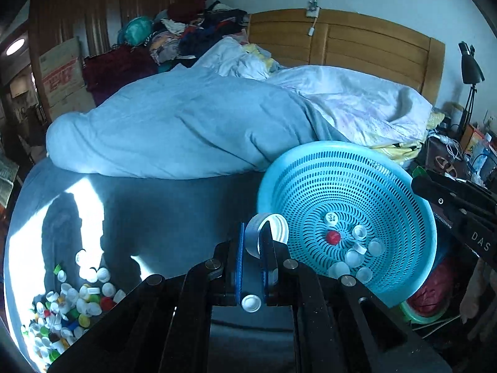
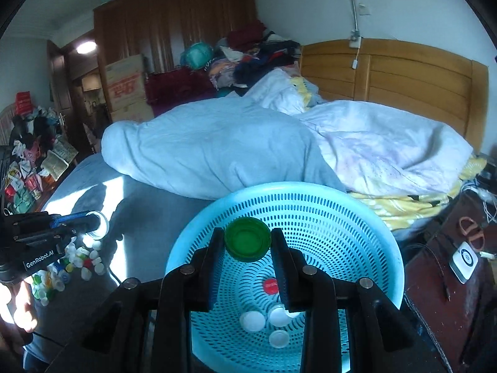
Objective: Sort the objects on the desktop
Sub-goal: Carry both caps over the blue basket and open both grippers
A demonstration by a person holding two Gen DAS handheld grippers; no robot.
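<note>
The left gripper [image 1: 252, 242] pinched a white bottle cap [image 1: 269, 229] beside the blue colander's [image 1: 413, 283] rim; the right gripper [image 2: 247, 241] clamped a green bottle cap [image 2: 247, 238] over it.

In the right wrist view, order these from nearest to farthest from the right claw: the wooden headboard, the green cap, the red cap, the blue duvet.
1. green cap, pinched in the right claw.
2. red cap, just below, on the floor of the blue basket.
3. blue duvet, beyond the basket on the bed.
4. wooden headboard, at the far wall.
</note>
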